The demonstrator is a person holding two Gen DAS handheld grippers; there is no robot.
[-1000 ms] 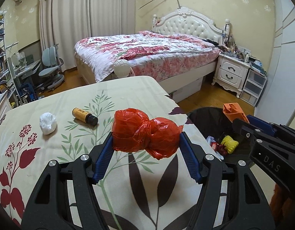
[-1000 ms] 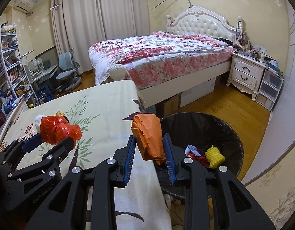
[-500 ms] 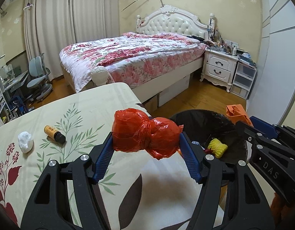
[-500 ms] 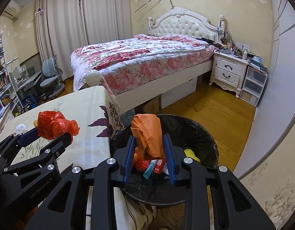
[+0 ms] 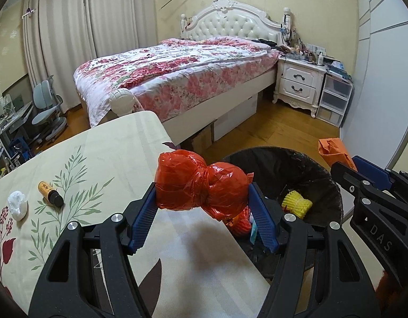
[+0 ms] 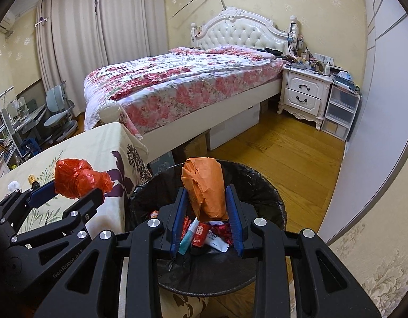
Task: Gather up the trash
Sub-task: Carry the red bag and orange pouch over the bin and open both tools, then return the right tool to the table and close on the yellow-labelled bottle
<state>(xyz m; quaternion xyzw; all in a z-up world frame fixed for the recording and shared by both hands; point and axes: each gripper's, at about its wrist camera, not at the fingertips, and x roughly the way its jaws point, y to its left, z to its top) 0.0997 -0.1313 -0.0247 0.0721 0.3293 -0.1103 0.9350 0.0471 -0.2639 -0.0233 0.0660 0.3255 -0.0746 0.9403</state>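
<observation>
Left wrist view: the left gripper (image 5: 202, 212) is clamping its jaws on a knotted red plastic bag (image 5: 201, 186) above the worktop (image 5: 103, 159) edge, just beside the black-lined trash bin (image 5: 323, 175). A small bottle (image 5: 50, 193) and white wad (image 5: 17, 205) are lying on the worktop.

Right wrist view: the right gripper (image 6: 205, 222) is holding a crumpled orange bag (image 6: 205, 185) (upright) over the bin (image 6: 273, 193), directly above its litter.

- The trash bin (image 6: 273, 201) stands on the floor just right of the table (image 5: 119, 143).
- On the table's left part, a small bottle (image 5: 50, 194) lies just right of a crumpled tissue (image 5: 17, 205).
- The bed (image 5: 177, 79) stands behind both (nightstand (image 5: 299, 84) to its right).
- Wrappers (image 6: 204, 235) lie in the bin.
</observation>
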